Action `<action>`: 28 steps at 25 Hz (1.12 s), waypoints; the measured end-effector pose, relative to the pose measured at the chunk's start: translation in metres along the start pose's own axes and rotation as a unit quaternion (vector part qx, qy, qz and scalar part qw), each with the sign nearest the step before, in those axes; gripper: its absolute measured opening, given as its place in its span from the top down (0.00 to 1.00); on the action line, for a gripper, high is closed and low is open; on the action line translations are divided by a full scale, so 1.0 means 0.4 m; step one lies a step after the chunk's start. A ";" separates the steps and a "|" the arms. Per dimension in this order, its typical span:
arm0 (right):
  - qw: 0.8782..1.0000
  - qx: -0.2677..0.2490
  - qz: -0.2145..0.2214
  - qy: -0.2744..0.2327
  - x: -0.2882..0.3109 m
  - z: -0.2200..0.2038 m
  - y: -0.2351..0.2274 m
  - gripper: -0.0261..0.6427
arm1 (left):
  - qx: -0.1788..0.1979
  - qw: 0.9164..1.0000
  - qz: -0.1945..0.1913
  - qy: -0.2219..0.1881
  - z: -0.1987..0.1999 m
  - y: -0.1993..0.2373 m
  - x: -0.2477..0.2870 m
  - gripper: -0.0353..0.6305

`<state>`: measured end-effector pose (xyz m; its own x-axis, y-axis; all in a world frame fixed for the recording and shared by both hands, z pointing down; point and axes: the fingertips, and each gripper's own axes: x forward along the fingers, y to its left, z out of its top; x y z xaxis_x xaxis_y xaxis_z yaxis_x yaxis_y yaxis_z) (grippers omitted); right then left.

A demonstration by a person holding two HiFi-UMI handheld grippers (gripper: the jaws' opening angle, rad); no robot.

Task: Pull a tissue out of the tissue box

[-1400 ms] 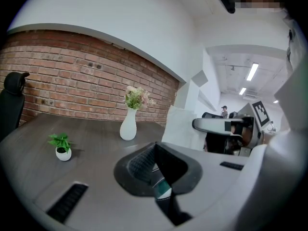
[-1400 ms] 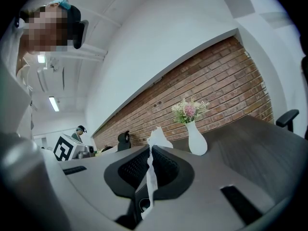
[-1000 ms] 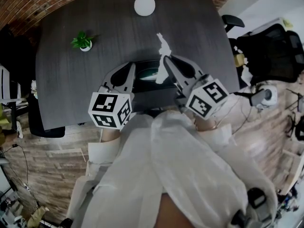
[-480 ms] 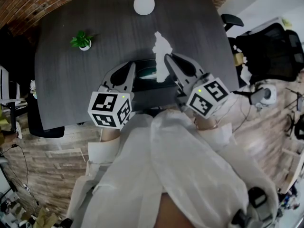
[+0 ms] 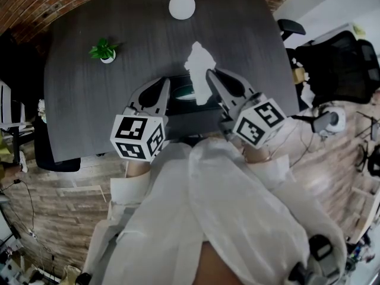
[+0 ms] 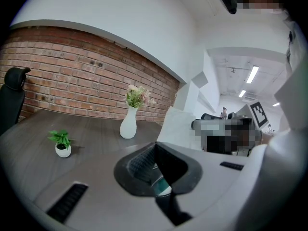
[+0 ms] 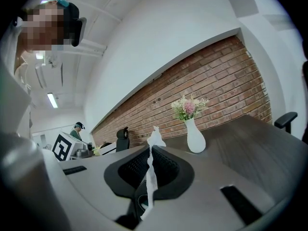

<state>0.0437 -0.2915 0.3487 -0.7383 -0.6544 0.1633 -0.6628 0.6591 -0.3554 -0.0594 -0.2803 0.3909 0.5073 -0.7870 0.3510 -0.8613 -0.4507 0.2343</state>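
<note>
On the dark table (image 5: 89,111) a dark tissue box (image 5: 181,104) lies between my two grippers in the head view. A white tissue (image 5: 198,69) stands up from its opening. My right gripper (image 5: 209,76) is shut on the tissue above the box. In the right gripper view the tissue (image 7: 151,177) runs as a thin strip between the closed jaws of my right gripper (image 7: 150,170) and pokes out above them. My left gripper (image 5: 165,83) is at the box's left side, shut, with nothing seen between its jaws. In the left gripper view my left gripper (image 6: 156,161) has the tissue (image 6: 179,125) at its right.
A white vase with flowers (image 5: 181,3) stands at the table's far edge and a small potted plant (image 5: 104,52) at the far left. A black office chair (image 5: 339,64) is off the right side. A brick wall (image 6: 72,85) is beyond the table.
The part of the tissue above the right gripper has spread from a thin strip into a wider shape. Both grippers have kept still.
</note>
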 end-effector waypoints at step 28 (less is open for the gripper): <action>1.000 -0.013 0.013 0.013 0.010 -0.010 0.002 0.94 | -0.011 1.000 -0.020 0.011 -0.009 -0.012 0.009 0.94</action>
<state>0.0397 -0.2924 0.3528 -0.7576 -0.6278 0.1787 -0.6467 0.6845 -0.3365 -0.0533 -0.2795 0.3942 0.5422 -0.7591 0.3602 -0.8396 -0.4724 0.2683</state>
